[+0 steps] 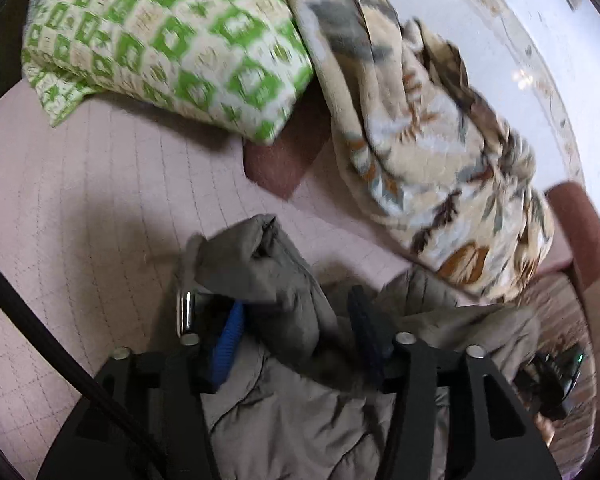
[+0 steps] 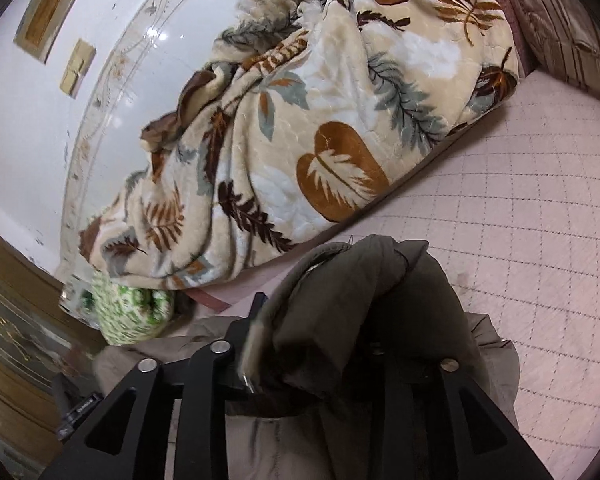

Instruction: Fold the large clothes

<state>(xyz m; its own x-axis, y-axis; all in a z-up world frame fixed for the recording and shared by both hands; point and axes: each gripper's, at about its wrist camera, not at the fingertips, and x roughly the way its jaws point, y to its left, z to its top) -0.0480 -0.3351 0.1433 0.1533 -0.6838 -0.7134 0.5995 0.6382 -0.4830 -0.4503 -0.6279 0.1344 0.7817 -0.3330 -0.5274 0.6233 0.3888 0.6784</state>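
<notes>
Over the bed [image 1: 80, 184], both tongs were clamped on the coat [image 1: 284, 400]: left tongs [image 1: 296, 320], right tongs [image 2: 320, 320] (fabric hid the fingers), near a blanket [image 2: 320, 120].

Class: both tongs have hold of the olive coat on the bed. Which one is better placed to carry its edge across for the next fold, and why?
Probably the right tongs: the olive coat drapes thickly over them, with bare pink bedcover beyond. The left tongs pinch a smaller bunch.

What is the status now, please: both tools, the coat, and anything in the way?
Left tool shut on coat. Right tool shut on coat, fabric bunched over it. Leaf-print blanket and green pillow close beyond.
</notes>
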